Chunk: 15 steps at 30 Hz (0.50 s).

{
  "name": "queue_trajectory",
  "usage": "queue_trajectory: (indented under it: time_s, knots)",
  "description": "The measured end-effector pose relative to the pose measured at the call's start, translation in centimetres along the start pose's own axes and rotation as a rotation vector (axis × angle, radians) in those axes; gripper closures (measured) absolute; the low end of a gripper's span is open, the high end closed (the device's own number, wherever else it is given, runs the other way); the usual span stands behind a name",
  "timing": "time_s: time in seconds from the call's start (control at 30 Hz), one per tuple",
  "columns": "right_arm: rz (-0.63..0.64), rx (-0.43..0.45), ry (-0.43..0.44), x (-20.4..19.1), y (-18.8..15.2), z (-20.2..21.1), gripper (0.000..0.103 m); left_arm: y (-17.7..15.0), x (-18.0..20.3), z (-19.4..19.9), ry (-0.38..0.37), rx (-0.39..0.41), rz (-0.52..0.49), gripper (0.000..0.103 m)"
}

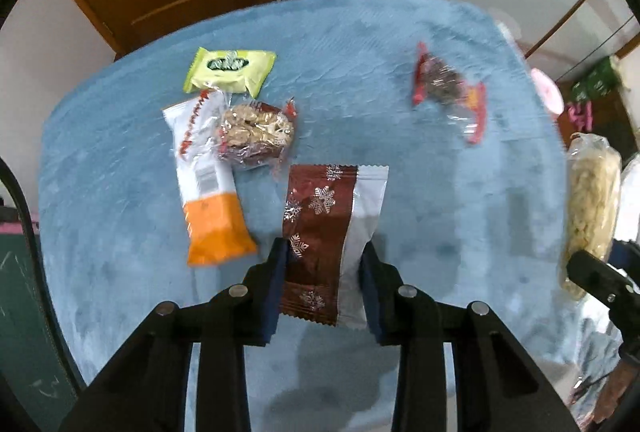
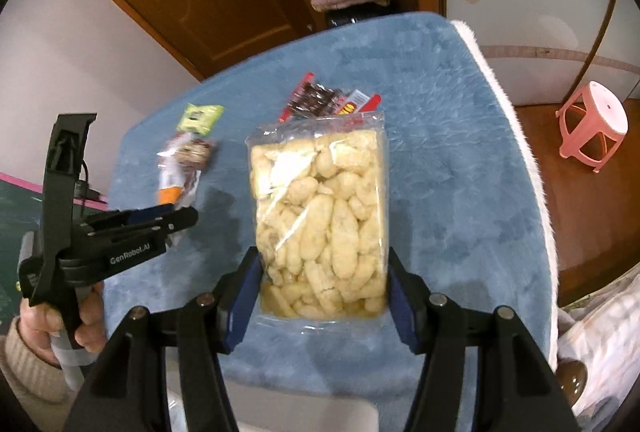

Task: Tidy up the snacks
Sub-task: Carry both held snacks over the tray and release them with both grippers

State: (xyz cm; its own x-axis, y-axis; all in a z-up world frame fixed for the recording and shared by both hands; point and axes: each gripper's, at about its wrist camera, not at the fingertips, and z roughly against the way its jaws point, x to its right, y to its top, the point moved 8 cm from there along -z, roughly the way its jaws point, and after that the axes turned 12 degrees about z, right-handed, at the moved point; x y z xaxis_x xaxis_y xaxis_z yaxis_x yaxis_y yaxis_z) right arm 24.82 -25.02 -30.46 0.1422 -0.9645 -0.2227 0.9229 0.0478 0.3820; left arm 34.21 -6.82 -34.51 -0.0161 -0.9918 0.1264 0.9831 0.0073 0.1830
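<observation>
Snacks are what we are sorting, and 2 of them are already in our grippers above the blue plush counter (image 1: 400, 44). Nearest in the left wrist view, the left gripper (image 1: 324, 272) is pinching the brown-and-white snowflake packet (image 1: 320, 232) across its lower half, one pad against each long edge, the packet hanging lengthwise between them. In the right wrist view, the right gripper (image 2: 322, 296) is clamping the clear bag of pale puffed snacks (image 2: 320, 216) near its bottom seal, its jaws pressed against both sides of the bag.

To do this step well, we are judging that both grips need gentle pressure: the puffs look brittle, and the foil packet looks slippery. We are holding each pack low on its body, so the free end may swing; slow, level carrying should keep it steady.

Further out on the counter, the white-and-orange bar (image 1: 208, 192) is lying partly under the clear bag of nuts (image 1: 256, 132), with the green packet (image 1: 228, 68) touching their far side. Well apart to the right, the red-edged packet (image 1: 448, 88) is lying alone. We are judging that placing like with like, beside these rather than on top, would keep the pile tidy.
</observation>
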Motion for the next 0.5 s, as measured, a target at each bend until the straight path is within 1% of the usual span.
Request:
queue_trajectory:
  time_s: [0.03, 0.1, 0.13, 0.17, 0.2, 0.33, 0.43, 0.5]
  knots:
    - [0.001, 0.018, 0.008, -0.4, -0.2, 1.1, 0.044, -0.4, 0.4, 1.2, -0.011, 0.011, 0.005, 0.071]
    - [0.009, 0.055, 0.023, -1.3, -1.2, 3.9, 0.044, -2.2, 0.9, 4.5, -0.046, 0.045, 0.017, 0.071]
    - [0.012, 0.067, 0.028, -1.8, -1.4, 4.5, 0.044, -2.7, 0.9, 5.9, -0.059, 0.06, 0.021, 0.071]
    - [0.016, 0.086, 0.038, -2.4, -1.9, 5.8, 0.044, -3.5, 1.3, 8.3, -0.074, 0.088, 0.026, 0.071]
    - [0.022, 0.105, 0.052, -3.0, -2.5, 7.3, 0.044, -4.1, 1.3, 9.7, -0.081, 0.105, 0.029, 0.071]
    - [0.06, 0.163, 0.089, -5.5, -4.5, 12.2, 0.044, -8.4, 1.2, 17.1, -0.126, 0.182, 0.05, 0.071]
    - [0.103, 0.202, 0.123, -7.5, -6.5, 15.5, 0.044, -10.8, 1.1, 21.0, -0.141, 0.225, 0.061, 0.071]
    - [0.13, 0.22, 0.13, -8.7, -7.6, 17.1, 0.044, -13.0, 1.0, 23.4, -0.147, 0.251, 0.08, 0.071]
